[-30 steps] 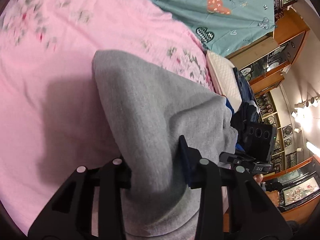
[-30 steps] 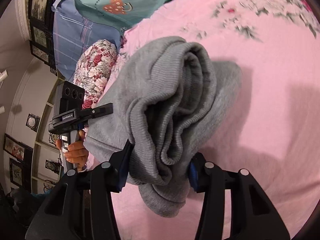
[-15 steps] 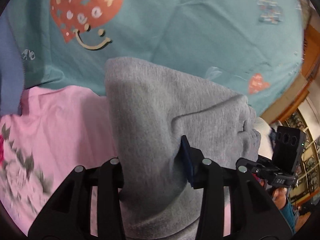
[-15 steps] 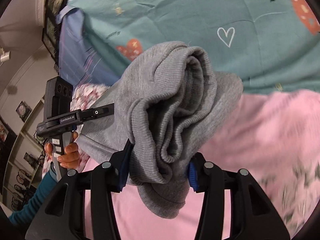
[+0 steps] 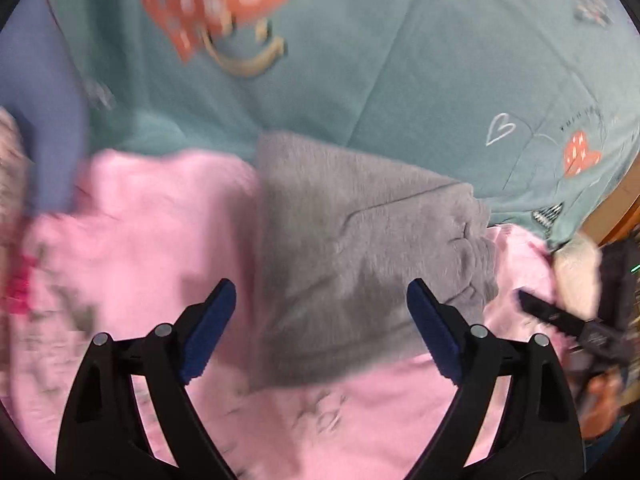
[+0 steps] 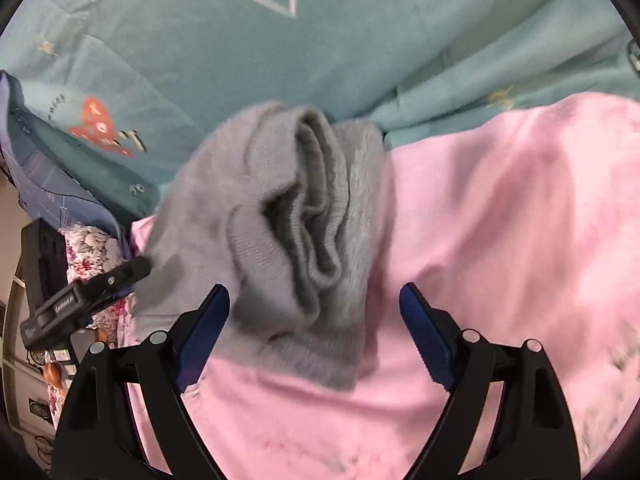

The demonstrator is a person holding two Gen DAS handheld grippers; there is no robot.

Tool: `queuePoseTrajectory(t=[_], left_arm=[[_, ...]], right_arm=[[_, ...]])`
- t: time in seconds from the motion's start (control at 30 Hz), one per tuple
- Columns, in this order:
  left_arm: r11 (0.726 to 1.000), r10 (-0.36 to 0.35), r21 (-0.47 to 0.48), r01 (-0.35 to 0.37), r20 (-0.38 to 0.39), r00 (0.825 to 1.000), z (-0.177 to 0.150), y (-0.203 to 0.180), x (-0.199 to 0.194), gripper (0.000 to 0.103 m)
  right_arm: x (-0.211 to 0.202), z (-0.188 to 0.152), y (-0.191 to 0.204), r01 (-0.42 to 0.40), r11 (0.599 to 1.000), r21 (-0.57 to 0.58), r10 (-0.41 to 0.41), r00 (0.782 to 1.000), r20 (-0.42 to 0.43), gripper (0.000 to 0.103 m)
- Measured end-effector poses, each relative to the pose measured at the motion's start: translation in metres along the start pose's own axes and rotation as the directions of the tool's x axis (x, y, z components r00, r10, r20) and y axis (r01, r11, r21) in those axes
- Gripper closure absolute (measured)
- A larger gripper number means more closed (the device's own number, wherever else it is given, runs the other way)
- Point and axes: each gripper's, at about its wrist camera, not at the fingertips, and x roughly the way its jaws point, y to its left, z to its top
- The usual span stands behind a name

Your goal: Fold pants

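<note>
The grey pants (image 5: 360, 248) lie folded in a thick bundle on the pink floral sheet (image 5: 152, 248), at the edge of the teal quilt (image 5: 380, 64). My left gripper (image 5: 320, 320) is open, with its blue pads on either side of the bundle's near edge and apart from it. In the right wrist view the pants (image 6: 288, 232) show their ribbed waistband folds. My right gripper (image 6: 314, 320) is open and empty, just in front of the bundle. The other gripper shows at the left (image 6: 80, 300).
The teal quilt (image 6: 360, 40) with heart prints lies behind the pants. A blue cloth (image 5: 44, 128) and a floral pillow (image 6: 88, 256) lie at the left. Wooden shelving (image 5: 628, 216) stands at the far right. The pink sheet (image 6: 500, 240) stretches to the right.
Both grippers carried the folded pants toward the teal quilt, set them on the pink sheet and opened. The pants now lie free of both grippers.
</note>
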Motion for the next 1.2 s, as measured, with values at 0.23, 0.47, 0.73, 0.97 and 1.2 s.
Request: queuePoseTrajectory(t=[0.23, 0.47, 0.73, 0.97, 1.2], left_arm=[[0.929, 0.241, 0.192, -0.315, 0.332, 0.912, -0.081, -0.085, -0.147, 0.002], [0.954, 0.225, 0.109, -0.278, 0.348, 0.910, -0.175, -0.125, -0.188, 0.002], [0.945, 0.243, 0.139, -0.295, 0.304, 0.921, -0.224, -0.152, -0.160, 0.002], [0.938, 0.244, 0.176, -0.297, 0.272, 0.931, -0.234, -0.150, -0.141, 0.002], [0.940, 0.234, 0.187, -0.286, 0.258, 0.937, -0.237, -0.151, -0.135, 0.002]], right_arm=[[-0.159, -0.068, 0.096, 0.343, 0.862, -0.373, -0.228, 0.920, 0.319, 0.003], [-0.210, -0.208, 0.068, 0.263, 0.914, -0.310, -0.117, 0.901, 0.418, 0.001], [-0.172, -0.269, 0.035, 0.199, 0.972, -0.123, -0.162, 0.952, 0.259, 0.001], [-0.162, -0.294, 0.052, 0.299, 0.921, -0.250, -0.210, 0.921, 0.329, 0.001], [-0.155, -0.301, 0.060, 0.316, 0.900, -0.299, -0.209, 0.917, 0.339, 0.001]])
